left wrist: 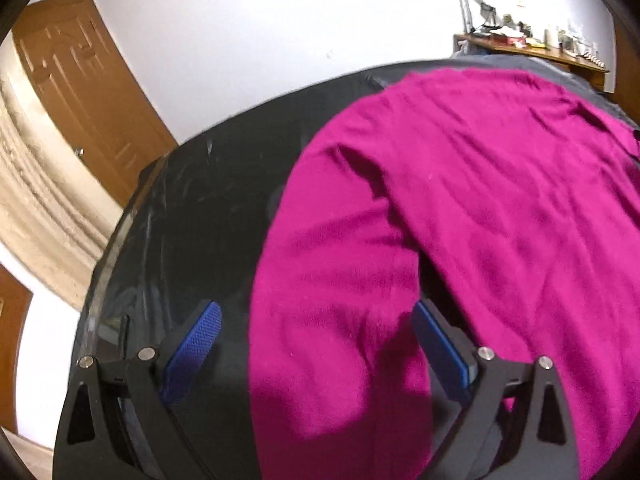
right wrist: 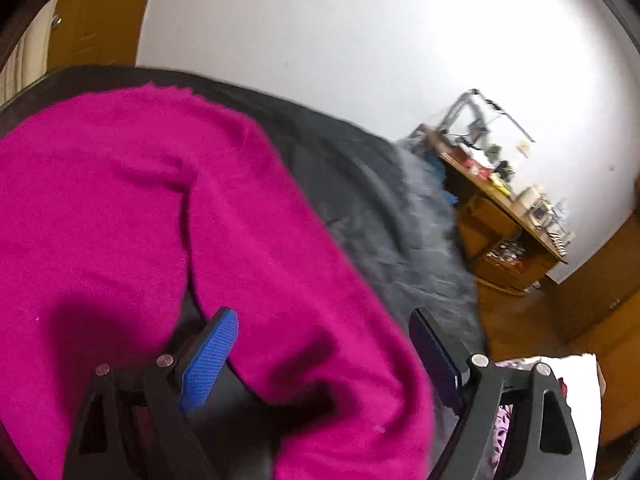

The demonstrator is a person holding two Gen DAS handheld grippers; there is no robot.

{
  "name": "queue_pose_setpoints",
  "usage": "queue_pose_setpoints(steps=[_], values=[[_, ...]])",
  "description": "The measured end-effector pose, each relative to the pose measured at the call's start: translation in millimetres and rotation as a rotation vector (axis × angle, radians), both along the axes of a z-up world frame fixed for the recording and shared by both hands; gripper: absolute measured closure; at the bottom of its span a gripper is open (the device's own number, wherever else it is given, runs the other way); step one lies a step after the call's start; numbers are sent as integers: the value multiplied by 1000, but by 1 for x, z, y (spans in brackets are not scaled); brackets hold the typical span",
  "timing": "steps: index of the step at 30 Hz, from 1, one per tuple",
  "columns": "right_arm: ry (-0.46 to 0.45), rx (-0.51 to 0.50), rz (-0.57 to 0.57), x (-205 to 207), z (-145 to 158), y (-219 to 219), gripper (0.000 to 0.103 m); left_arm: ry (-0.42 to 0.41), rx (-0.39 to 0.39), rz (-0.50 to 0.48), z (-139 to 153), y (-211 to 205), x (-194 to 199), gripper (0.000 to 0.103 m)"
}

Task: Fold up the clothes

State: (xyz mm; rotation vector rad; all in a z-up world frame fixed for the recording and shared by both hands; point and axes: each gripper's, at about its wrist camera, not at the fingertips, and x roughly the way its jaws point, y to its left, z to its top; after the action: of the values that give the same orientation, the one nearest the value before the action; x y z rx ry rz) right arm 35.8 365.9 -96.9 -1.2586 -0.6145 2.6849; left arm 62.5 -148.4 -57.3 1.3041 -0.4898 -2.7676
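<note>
Magenta sweater [left wrist: 460, 200] spread over a dark table [left wrist: 192, 220], body toward the far side, both sleeves running toward the near edge. Left gripper [left wrist: 316, 328] low at the near-left, jaws wide apart, blue pads [left wrist: 196, 344] either side of the left sleeve [left wrist: 332, 320]; cloth lies between them, neither pad pressing it, nothing clamped. Right gripper [right wrist: 324, 336] likewise spread wide over the right sleeve [right wrist: 312, 312], which passes between its pads [right wrist: 208, 356] and bends toward the near edge; no grip there either. Grey fabric [right wrist: 400, 240] bunched on the table just right of the sweater. Wooden door [left wrist: 80, 92] far left, white wall [left wrist: 260, 40] behind. Cluttered wooden desk [right wrist: 508, 232] far right, well apart from the table. Both views slightly blurred.
</note>
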Motion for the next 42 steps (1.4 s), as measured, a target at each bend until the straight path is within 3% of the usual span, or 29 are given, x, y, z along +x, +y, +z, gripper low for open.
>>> queue_pose_setpoints(steps=[6, 9, 13, 21, 25, 28, 30, 36, 38, 42], values=[[-29, -73, -95, -15, -19, 31, 15, 2, 56, 147, -16, -37, -11, 5], [-16, -90, -195, -20, -20, 62, 15, 16, -20, 187, -17, -43, -17, 5], [-14, -122, -267, -24, -19, 95, 11, 38, -212, 228, -21, -49, -38, 5], [16, -110, -334, -19, -22, 108, 4, 20, -287, 303, -25, -75, -97, 5], [11, -96, -339, -23, -20, 108, 4, 5, -266, 296, -24, -74, -109, 5], [20, -41, -314, -14, -14, 90, 4, -7, -187, 268, -17, -73, -96, 5], [41, -54, -261, -6, -5, 72, 4, -5, -121, 244, -11, -70, -83, 5], [56, -173, -25, -14, 28, 8, 4, 86, -53, 163, 19, -34, -51, 5], [24, -220, 48, -29, 29, -14, 4, 106, -17, 114, 27, -13, -47, 5], [-39, -207, 114, -66, 13, -53, 4, 90, 33, 25, 26, 28, -72, 5]])
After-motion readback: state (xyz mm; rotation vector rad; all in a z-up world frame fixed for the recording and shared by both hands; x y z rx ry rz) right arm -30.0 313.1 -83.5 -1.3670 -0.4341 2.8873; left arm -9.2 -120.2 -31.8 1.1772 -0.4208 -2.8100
